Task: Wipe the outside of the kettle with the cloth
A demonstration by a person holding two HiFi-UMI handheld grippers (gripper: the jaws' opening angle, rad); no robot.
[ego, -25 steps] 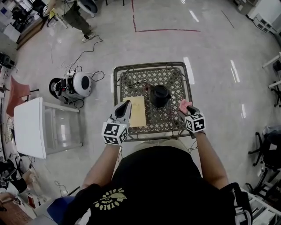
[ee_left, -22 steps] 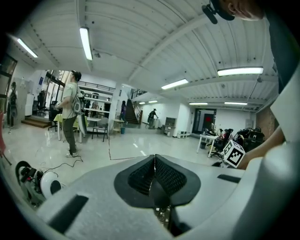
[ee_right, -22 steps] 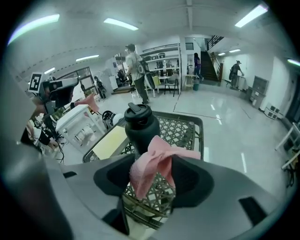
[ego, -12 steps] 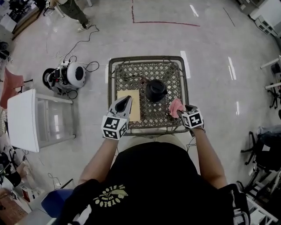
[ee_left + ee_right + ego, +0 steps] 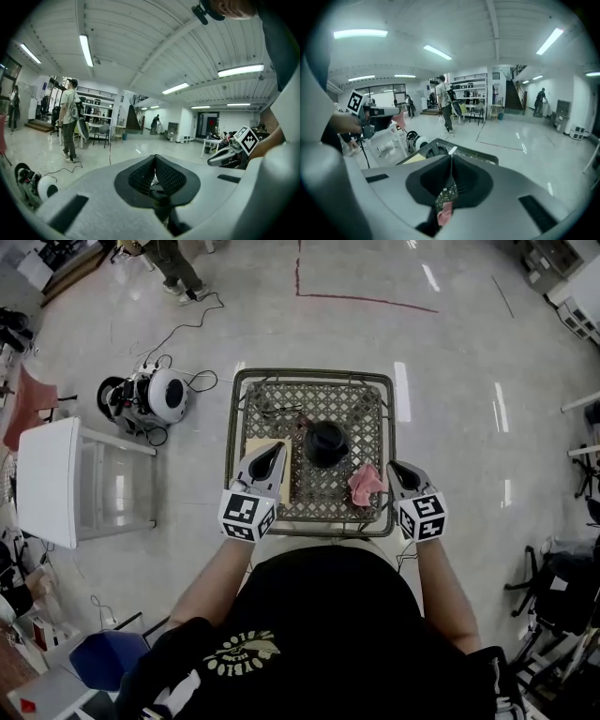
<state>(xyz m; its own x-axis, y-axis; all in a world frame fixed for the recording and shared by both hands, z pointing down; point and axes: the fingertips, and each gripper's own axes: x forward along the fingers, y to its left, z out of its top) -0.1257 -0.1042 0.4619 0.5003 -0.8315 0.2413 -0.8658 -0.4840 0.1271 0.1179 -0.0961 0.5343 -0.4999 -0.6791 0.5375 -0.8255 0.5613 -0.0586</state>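
A black kettle [image 5: 326, 442] stands upright in the middle of the lattice-top table [image 5: 246, 390]; the right gripper view shows the kettle [image 5: 434, 150] just past the jaws. My right gripper [image 5: 392, 468] is at the table's near right and is shut on the pink cloth [image 5: 364, 486], which hangs beside its tip, to the right of the kettle. A strip of the cloth [image 5: 444, 213] shows between the closed jaws of this gripper [image 5: 451, 159]. My left gripper [image 5: 275, 448] is shut and empty, over a yellow board [image 5: 286, 482] to the left of the kettle. Its pads meet [image 5: 154, 161].
A white side table [image 5: 56, 493] stands on the floor to the left. Beyond it lies a round white and black appliance [image 5: 159, 395] with loose cables. A person [image 5: 178, 263] stands at the far back left, and a blue chair [image 5: 103, 657] is near left.
My right gripper's jaws have closed on the pink cloth and lifted it off the table. The left gripper has shifted a little over the yellow board.
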